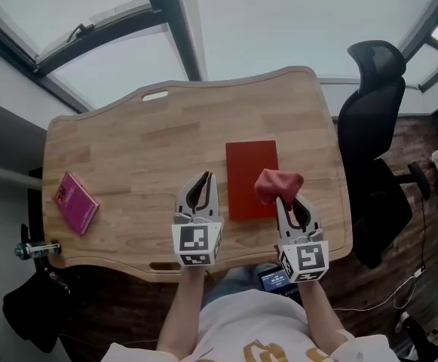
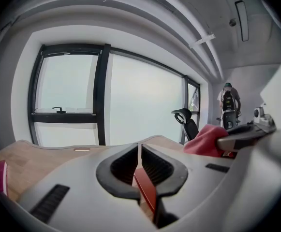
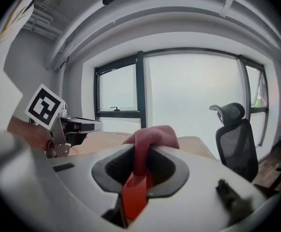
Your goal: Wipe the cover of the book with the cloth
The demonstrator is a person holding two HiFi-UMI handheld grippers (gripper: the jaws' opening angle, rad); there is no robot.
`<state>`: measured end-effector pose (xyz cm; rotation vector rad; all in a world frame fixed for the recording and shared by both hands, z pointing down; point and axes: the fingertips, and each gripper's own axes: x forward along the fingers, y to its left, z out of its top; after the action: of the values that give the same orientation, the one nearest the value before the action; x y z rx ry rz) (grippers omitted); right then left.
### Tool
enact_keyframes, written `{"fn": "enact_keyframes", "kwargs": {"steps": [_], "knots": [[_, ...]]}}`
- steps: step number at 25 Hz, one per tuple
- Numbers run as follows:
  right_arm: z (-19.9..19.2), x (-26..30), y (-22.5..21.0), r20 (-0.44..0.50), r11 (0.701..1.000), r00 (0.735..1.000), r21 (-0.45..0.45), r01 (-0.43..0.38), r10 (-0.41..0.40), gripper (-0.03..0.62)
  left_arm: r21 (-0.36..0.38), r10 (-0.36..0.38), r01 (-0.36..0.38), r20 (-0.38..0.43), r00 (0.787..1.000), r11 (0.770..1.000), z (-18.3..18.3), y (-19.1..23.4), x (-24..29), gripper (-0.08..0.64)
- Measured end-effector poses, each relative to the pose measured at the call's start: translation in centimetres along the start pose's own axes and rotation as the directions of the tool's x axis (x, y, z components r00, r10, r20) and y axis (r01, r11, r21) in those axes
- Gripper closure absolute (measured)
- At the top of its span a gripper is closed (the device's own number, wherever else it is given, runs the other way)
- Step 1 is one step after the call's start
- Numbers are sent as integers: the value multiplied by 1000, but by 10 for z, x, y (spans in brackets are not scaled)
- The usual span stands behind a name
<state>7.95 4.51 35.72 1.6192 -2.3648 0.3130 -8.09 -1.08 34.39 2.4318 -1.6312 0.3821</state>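
While the small pink paperback (image 1: 76,202) sits at lower left, the left gripper (image 1: 202,181) hovers with jaws pressed together on nothing, just left of the flat red hardcover book (image 1: 252,173) mid-frame on the wooden desk (image 1: 128,149). The crumpled reddish cloth (image 1: 278,185), soft and light, is pinched in the right gripper (image 1: 286,202) by the book's right edge. The cover's probably stiff and slick, so I'd pin a corner.
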Motion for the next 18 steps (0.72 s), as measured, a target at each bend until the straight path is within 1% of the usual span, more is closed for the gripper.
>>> {"fn": "enact_keyframes", "kwargs": {"steps": [4, 7, 12, 18], "knots": [[-8, 10, 6, -25, 999, 999, -13, -34, 34, 517, -14, -13, 13, -48, 999, 1000, -18, 2, 10, 548], [-16, 17, 15, -50, 998, 997, -27, -64, 63, 517, -37, -18, 14, -94, 995, 999, -40, 5, 13, 546], [-34, 27, 24, -97, 994, 990, -34, -103, 99, 517, -87, -55, 40, -183, 982, 995, -79, 1, 20, 546], [-57, 35, 36, -142, 987, 978, -34, -156, 150, 517, -146, -81, 44, -263, 961, 988, -122, -1, 18, 545]]}}
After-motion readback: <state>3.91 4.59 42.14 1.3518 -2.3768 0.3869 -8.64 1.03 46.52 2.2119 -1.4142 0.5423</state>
